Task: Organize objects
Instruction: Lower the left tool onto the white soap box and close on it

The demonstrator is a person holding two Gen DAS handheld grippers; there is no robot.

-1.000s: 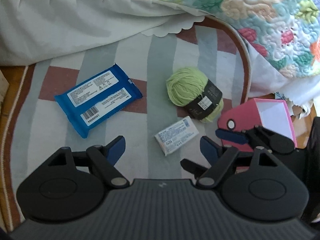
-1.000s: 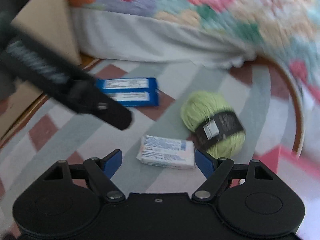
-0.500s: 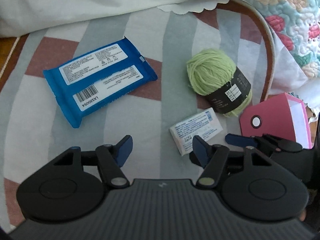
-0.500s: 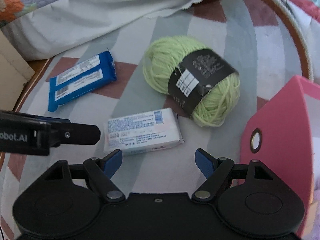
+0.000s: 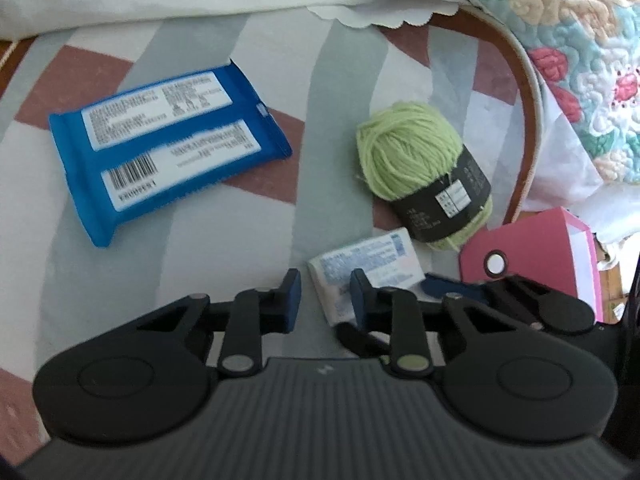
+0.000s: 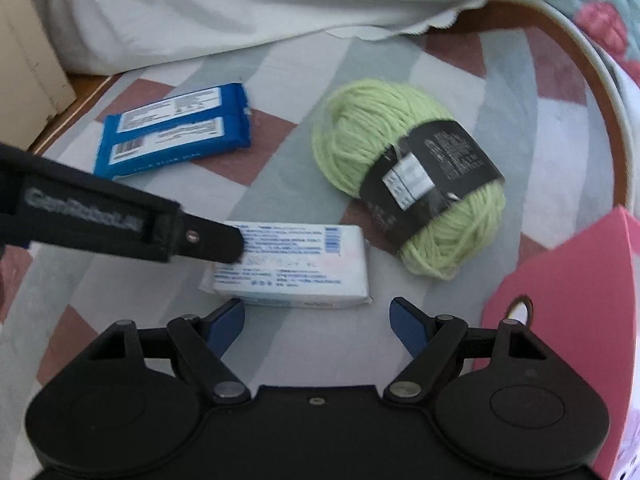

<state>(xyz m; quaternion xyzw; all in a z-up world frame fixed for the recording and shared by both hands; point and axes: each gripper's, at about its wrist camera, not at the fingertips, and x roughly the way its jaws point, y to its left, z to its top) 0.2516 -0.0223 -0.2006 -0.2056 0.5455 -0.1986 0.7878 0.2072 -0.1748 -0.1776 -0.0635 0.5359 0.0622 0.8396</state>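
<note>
A striped rug (image 5: 208,288) on the floor carries everything, with a quilted bedspread (image 5: 580,40) hanging over its far edge. The pink box (image 5: 536,252) stands open at the rug's right side, and from what shows of it nothing seems to have gone in yet, so the sorting looks barely begun.

Three loose items are left. The blue wipes pack (image 5: 168,148) lies label up at the far left, well apart from the box. The green yarn ball (image 5: 420,172), wrapped in a dark band, sits near the box. The small white packet (image 6: 296,264) lies flat just in front of the yarn.

The left tool (image 5: 324,300) is closing, its jaws nearly together with nothing between them; its right finger overlaps the packet's near corner, and in the right wrist view its tip appears to lie on the packet's left end. The right tool (image 6: 318,320) hovers just short of the packet, jaws wide and starting to close, empty. The packet looks like the first item to be picked up.
</note>
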